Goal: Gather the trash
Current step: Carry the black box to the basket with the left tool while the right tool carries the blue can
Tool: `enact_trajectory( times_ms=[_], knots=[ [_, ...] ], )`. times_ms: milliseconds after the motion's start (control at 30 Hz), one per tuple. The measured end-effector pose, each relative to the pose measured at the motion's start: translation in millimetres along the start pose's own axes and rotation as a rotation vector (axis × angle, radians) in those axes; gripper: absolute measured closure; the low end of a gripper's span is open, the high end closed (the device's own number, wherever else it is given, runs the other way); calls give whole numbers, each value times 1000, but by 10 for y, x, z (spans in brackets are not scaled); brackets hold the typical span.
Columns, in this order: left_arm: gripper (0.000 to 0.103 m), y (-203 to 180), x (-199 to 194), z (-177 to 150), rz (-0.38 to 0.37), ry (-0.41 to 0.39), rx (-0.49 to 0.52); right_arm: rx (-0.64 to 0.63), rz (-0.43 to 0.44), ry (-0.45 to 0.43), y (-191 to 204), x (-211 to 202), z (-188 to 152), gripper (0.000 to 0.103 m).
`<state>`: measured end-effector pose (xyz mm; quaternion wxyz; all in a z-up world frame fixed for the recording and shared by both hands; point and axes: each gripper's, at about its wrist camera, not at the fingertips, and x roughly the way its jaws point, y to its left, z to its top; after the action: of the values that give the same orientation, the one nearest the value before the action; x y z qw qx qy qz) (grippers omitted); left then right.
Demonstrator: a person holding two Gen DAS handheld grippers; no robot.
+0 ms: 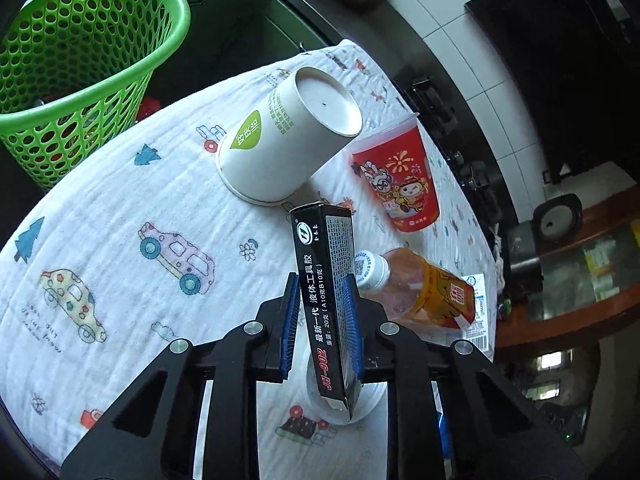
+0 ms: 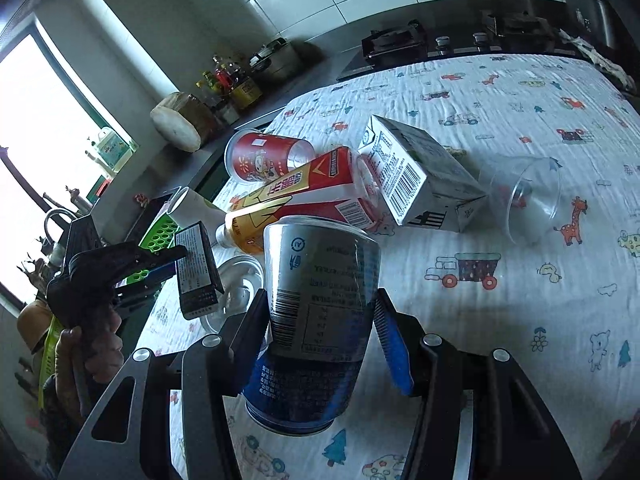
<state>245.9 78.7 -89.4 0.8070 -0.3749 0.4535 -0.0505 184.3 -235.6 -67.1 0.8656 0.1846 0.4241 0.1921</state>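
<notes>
**Over the cloth-covered table, both grippers loaded for the basket**

Above the printed tablecloth [image 1: 100, 208], the left gripper [image 1: 322, 320] is clenched on a black glue box [image 1: 326, 300], held upright between its blue pads, while the right gripper [image 2: 320, 320] grasps a blue and silver drink can [image 2: 316, 320] by its sides. The green perforated basket [image 1: 80, 72] stands beyond the table's edge, well apart from the box, so the sensible move is to carry the box over the rim before letting go; the box is tall and pinched low, so a steady, level wrist should keep it from swinging out

Trash not yet collected lies on the cloth: an overturned white paper cup [image 1: 284, 136], a red festive cup [image 1: 400, 180], an orange tea bottle [image 1: 416, 288] on its side, a white carton [image 2: 416, 176] and a clear plastic cup [image 2: 524, 200]. A dark counter with a gas hob [image 2: 460, 42] and tiled wall run behind, and a bright window [image 2: 40, 152] lights the room
</notes>
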Motion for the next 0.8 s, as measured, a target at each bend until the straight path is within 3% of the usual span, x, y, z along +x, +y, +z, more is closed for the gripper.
enact_trajectory(
  times_ms=[200,367,567,800],
  knots=[
    [83,130,-334,70,-10,-35,25,-64,34,-3,307,-13,93,52],
    [83,298,-781,364,19,-129,44,-115,72,9,621,92,214,52],
    [83,586,-1241,914,123,-266,59,-198,118,37,1140,333,385,52],
    [83,1058,-1378,1441,281,-348,65,-282,159,64,1717,679,562,52]
  ],
)
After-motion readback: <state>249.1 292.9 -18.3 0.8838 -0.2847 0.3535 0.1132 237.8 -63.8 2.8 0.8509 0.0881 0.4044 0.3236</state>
